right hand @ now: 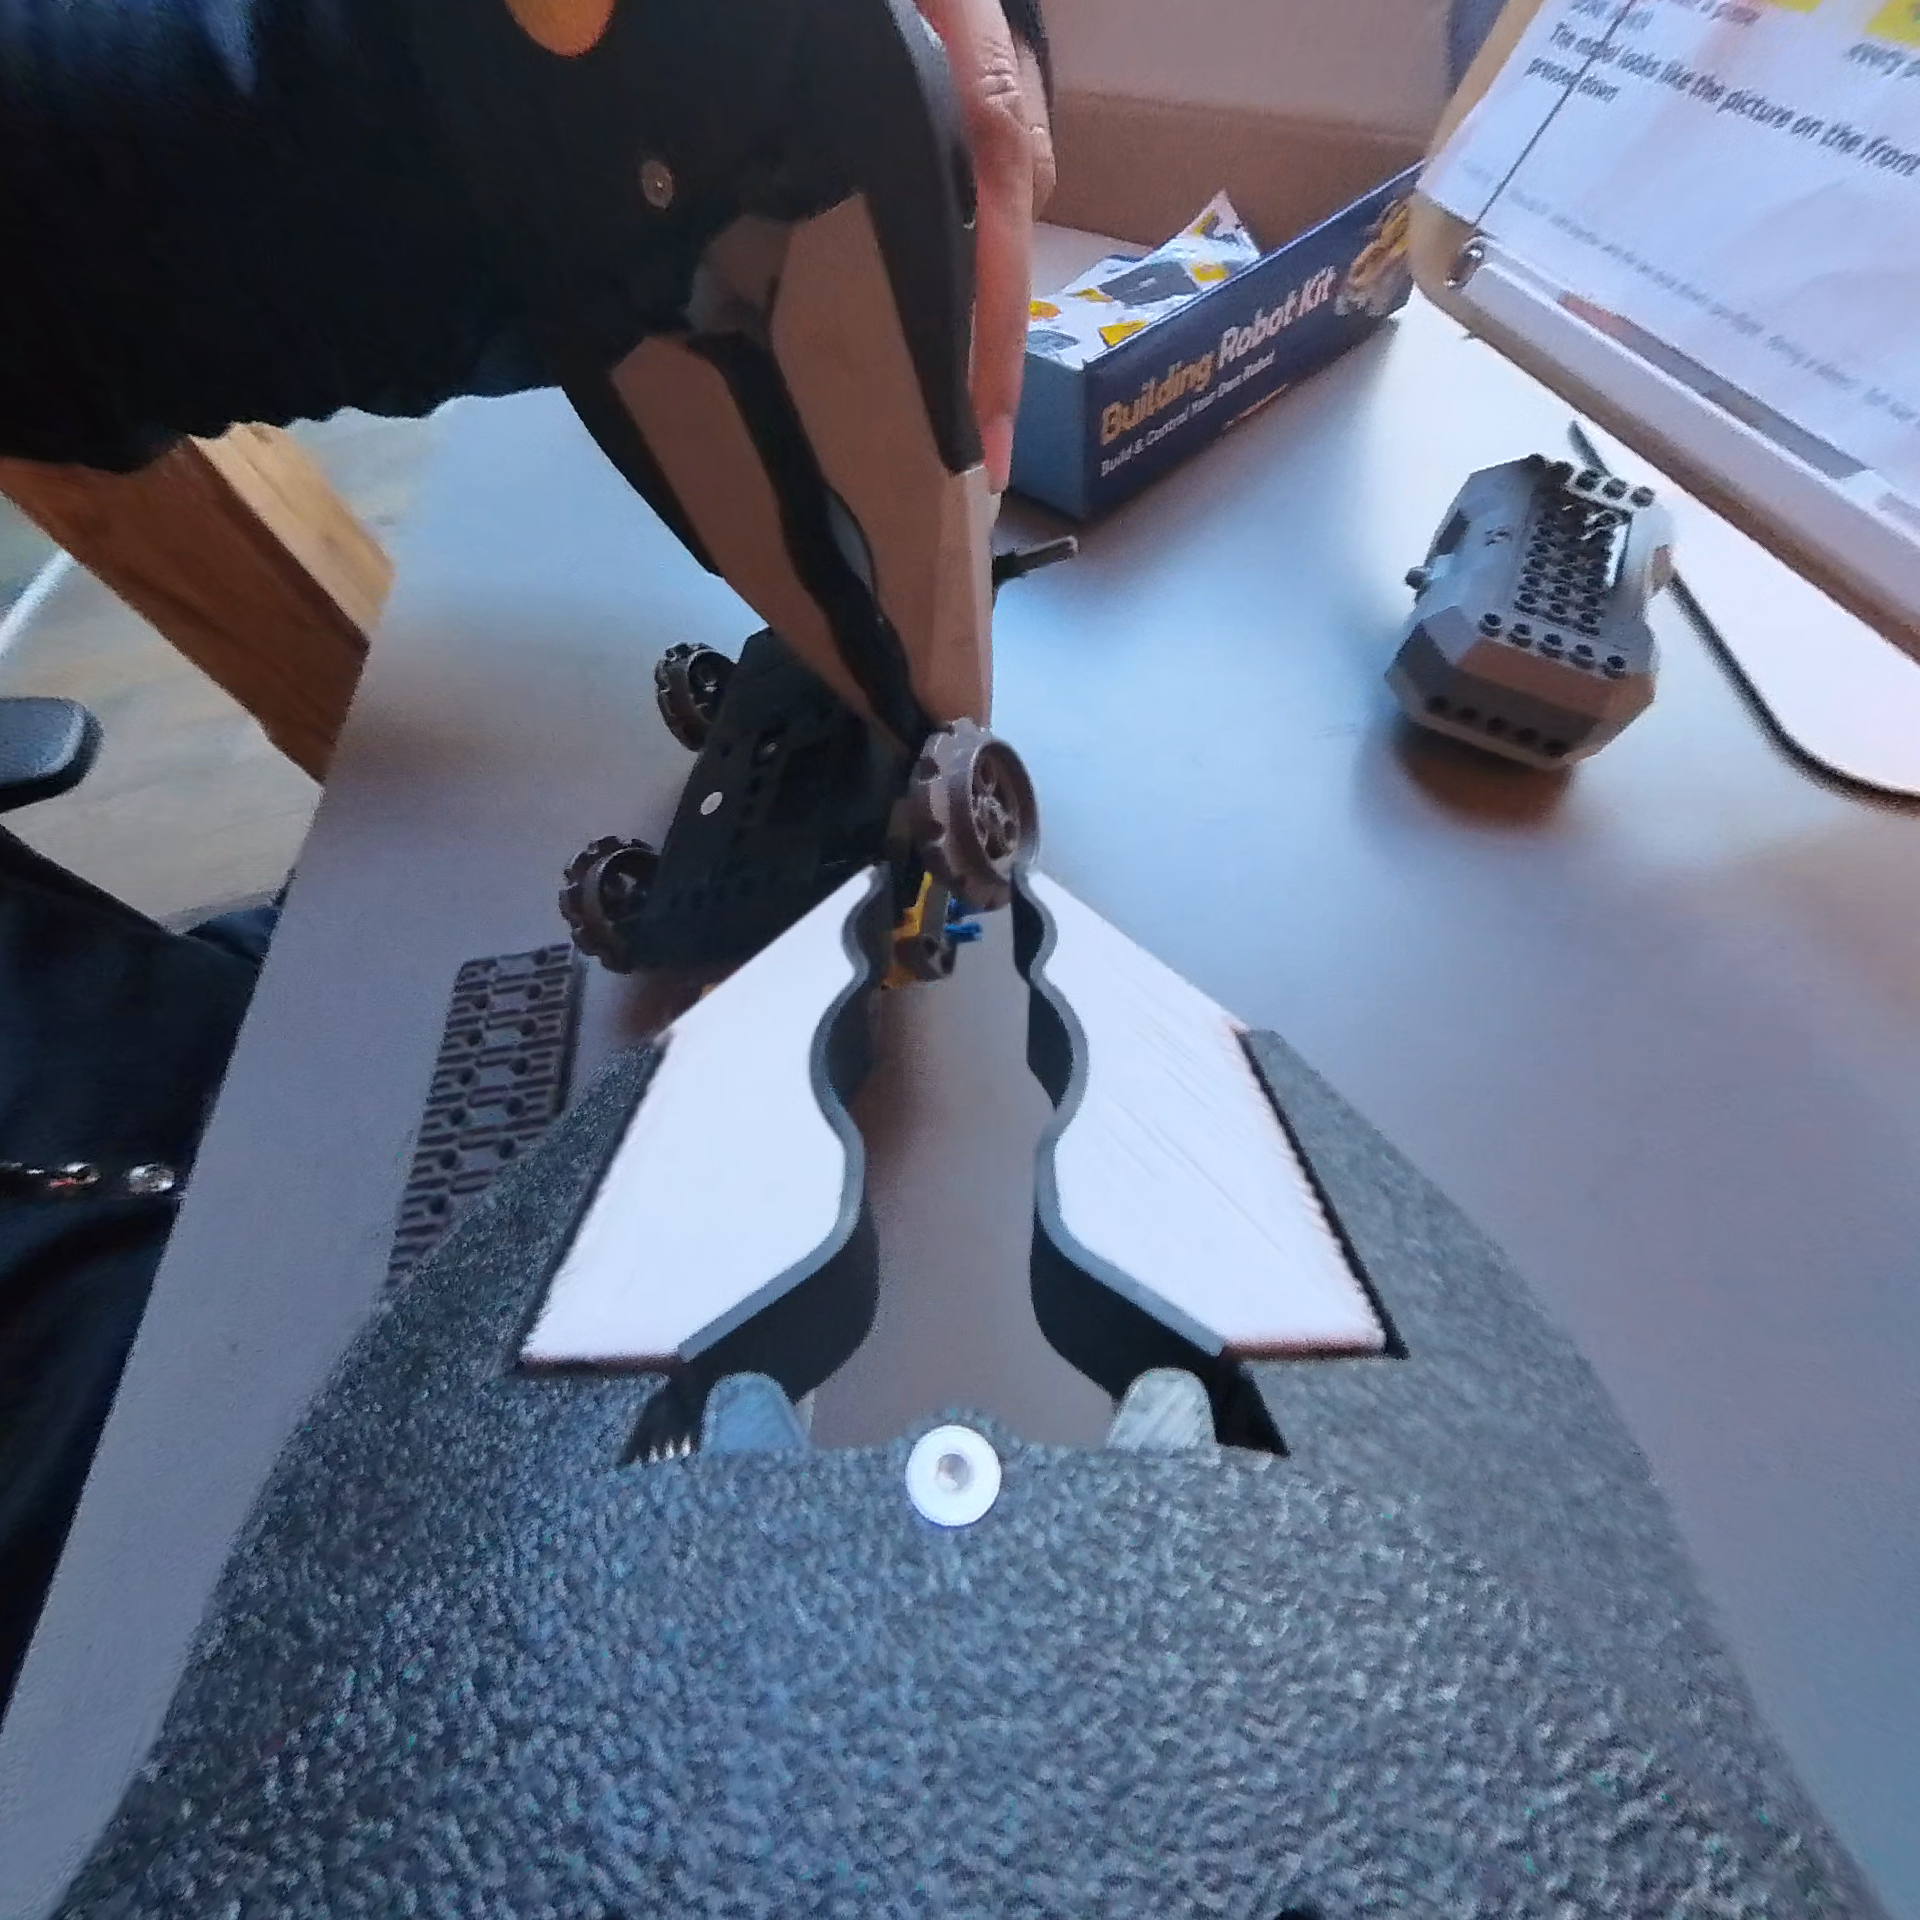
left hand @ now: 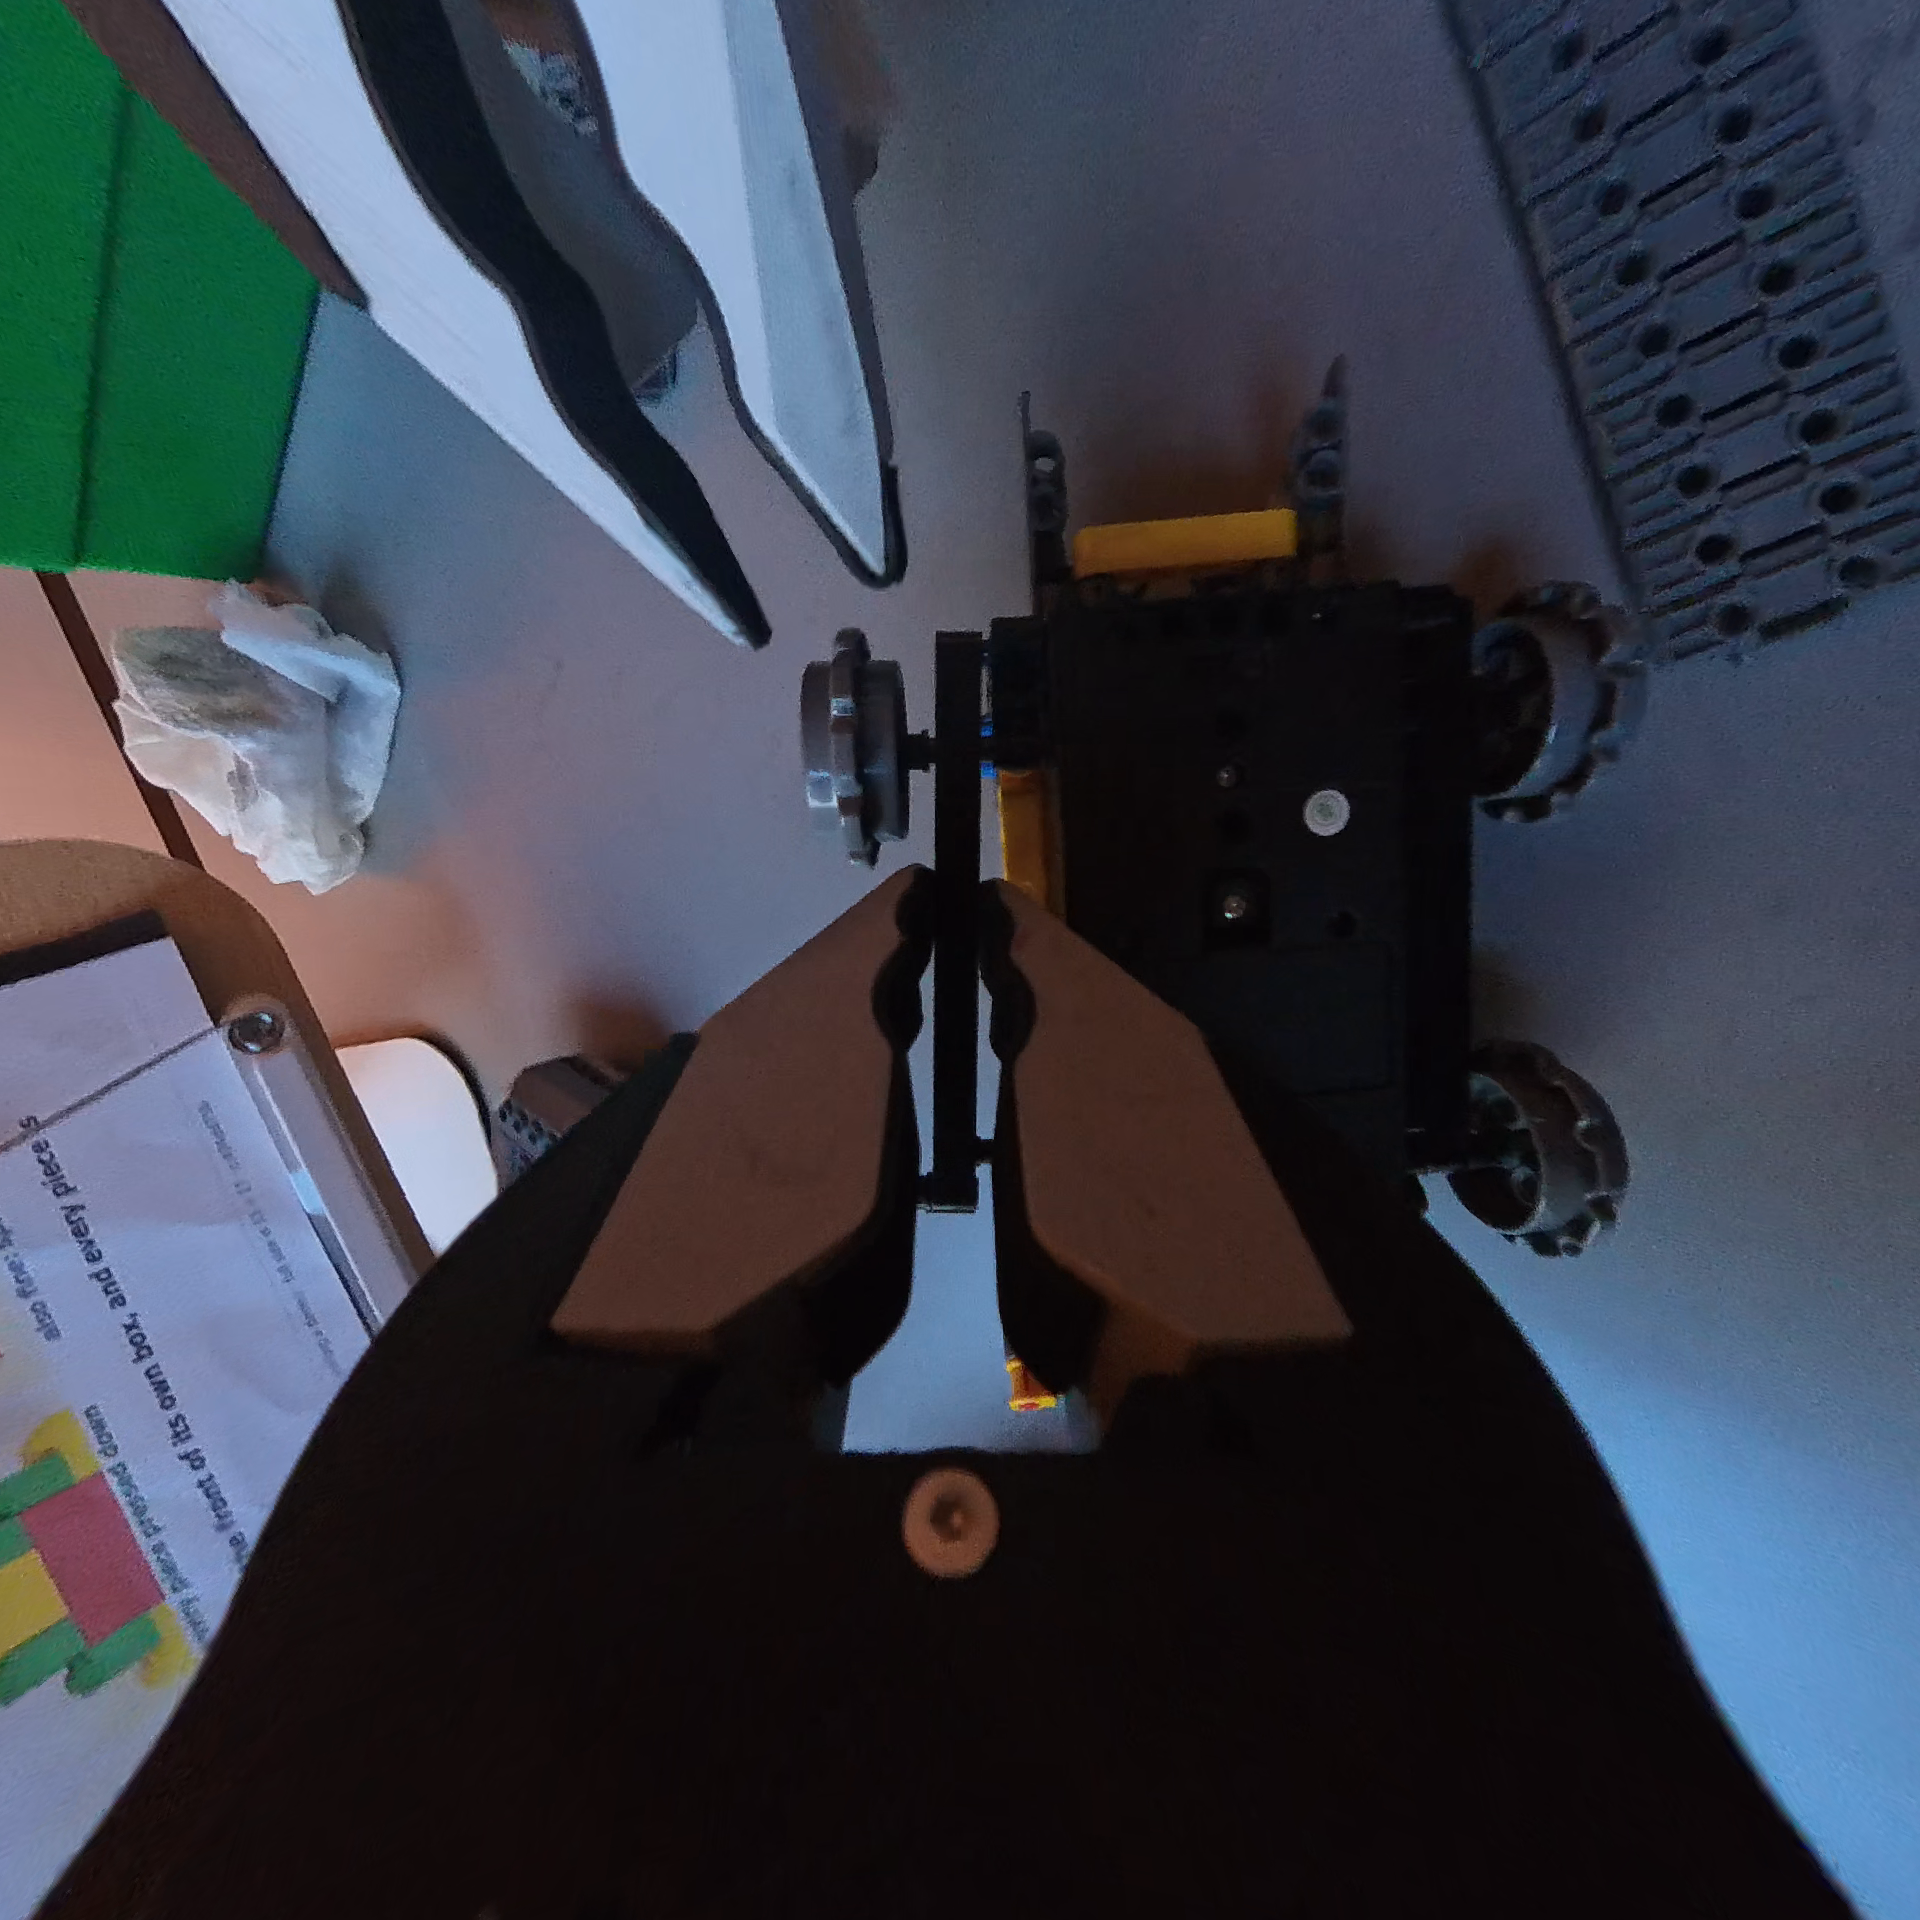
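Observation:
A black brick-built car [left hand: 1247,831] with small grey wheels lies tipped up on the table. My left gripper [left hand: 956,904] is shut on a thin black beam [left hand: 956,790] on the car's side, which carries a grey wheel [left hand: 852,743] on an axle. In the right wrist view the left gripper [right hand: 925,717] comes down from above, held by a hand, onto the car [right hand: 748,810]. My right gripper [right hand: 948,904] is open and empty, its tips just below that wheel [right hand: 977,805] without touching it. It also shows in the left wrist view [left hand: 816,592].
A grey studded plate [right hand: 499,1070] lies left of the car. A grey brick housing [right hand: 1527,623], an open blue kit box [right hand: 1216,353] and a stand with an instruction sheet [right hand: 1714,208] are to the right. A crumpled tissue [left hand: 260,727] and a green box [left hand: 135,312] lie nearby. Spacing between my two grippers at the tips: around 5 cm.

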The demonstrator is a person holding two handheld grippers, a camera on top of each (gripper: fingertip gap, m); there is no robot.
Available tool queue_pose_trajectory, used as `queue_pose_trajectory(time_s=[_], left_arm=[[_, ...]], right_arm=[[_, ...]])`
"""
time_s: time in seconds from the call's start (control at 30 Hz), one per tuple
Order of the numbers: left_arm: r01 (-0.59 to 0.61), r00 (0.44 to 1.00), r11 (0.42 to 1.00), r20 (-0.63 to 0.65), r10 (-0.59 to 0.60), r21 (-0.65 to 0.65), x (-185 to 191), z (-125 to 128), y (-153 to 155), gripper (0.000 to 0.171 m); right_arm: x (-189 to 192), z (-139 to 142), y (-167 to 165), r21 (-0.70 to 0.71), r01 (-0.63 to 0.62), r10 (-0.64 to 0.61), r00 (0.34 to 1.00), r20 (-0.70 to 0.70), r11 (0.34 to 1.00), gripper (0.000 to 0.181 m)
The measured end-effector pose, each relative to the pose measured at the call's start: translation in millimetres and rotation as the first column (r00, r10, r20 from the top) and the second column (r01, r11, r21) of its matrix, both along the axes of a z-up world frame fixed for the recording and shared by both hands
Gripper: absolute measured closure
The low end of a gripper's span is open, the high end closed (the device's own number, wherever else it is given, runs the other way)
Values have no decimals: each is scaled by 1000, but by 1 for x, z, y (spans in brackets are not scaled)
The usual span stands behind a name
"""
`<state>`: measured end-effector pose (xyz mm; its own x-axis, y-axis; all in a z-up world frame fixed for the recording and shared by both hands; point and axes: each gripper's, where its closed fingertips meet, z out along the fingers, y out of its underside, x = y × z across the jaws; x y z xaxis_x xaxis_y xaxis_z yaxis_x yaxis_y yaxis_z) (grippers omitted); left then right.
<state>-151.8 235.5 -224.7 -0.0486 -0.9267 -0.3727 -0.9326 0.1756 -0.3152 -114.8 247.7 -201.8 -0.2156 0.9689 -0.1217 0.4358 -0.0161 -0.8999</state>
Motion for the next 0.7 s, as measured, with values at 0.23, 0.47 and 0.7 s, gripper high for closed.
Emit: queue_pose_trajectory(time_s=[0.23,0.47,0.7], left_arm=[[38,999,997,32,-40,71,14,5,-6,165],[56,984,998,168,-57,13,25,7,-18,165],[2,964,1000,265,-4,7,26,10,-20,165]], right_arm=[[3,-6,-9,96,-63,63,998,8,993,161],[10,-1,-23,219,-147,157,987,-31,965,163],[10,1,-30,254,-167,192,978,-76,953,171]])
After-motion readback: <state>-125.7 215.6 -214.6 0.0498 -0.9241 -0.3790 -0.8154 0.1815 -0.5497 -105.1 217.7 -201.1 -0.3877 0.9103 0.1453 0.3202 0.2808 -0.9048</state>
